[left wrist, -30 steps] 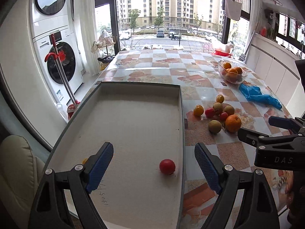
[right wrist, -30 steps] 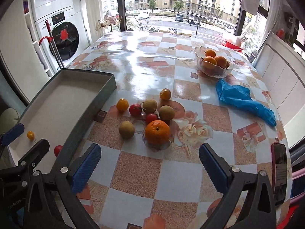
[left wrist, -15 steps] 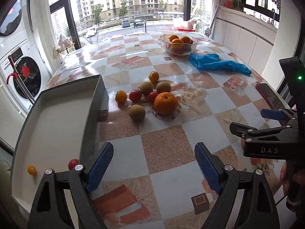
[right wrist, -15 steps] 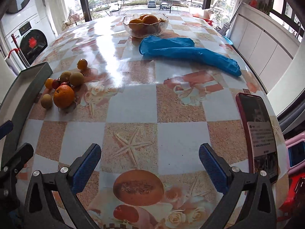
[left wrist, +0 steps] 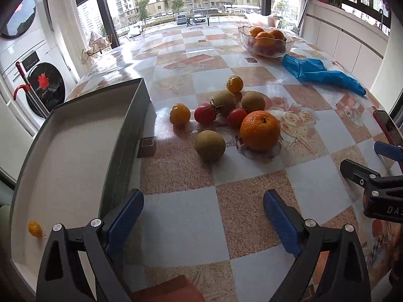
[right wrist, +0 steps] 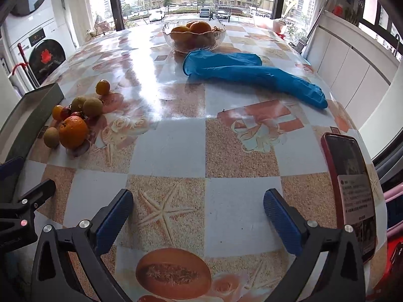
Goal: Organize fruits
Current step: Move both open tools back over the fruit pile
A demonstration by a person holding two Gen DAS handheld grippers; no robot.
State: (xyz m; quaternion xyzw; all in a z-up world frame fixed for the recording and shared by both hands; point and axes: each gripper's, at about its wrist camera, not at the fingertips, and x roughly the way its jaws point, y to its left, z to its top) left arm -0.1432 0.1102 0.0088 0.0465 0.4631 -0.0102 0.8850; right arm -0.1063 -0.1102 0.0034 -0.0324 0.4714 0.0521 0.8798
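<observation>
A loose pile of fruit lies on the patterned table: a large orange (left wrist: 260,130), three brown kiwis, the nearest (left wrist: 209,145), two red tomatoes (left wrist: 205,113), a yellow tomato (left wrist: 179,113) and a small orange (left wrist: 234,83). Left of the pile stands a grey tray (left wrist: 121,136) with a small yellow fruit (left wrist: 35,228) inside. My left gripper (left wrist: 202,214) hovers over bare table short of the pile, its jaws opening with nothing between them. My right gripper (right wrist: 197,216) is open and empty, well right of the pile (right wrist: 73,130).
A glass bowl (left wrist: 265,42) of oranges stands at the back, with a blue glove (left wrist: 320,71) beside it. A red-cased phone (right wrist: 350,181) lies at the table's right edge. A washing machine (left wrist: 42,85) stands beyond the tray. The table drops off on the right.
The left view swung from over the tray to the fruit pile and came nearer. The right view swung right, so the pile slid to its left side. Left jaws look slightly wider.
</observation>
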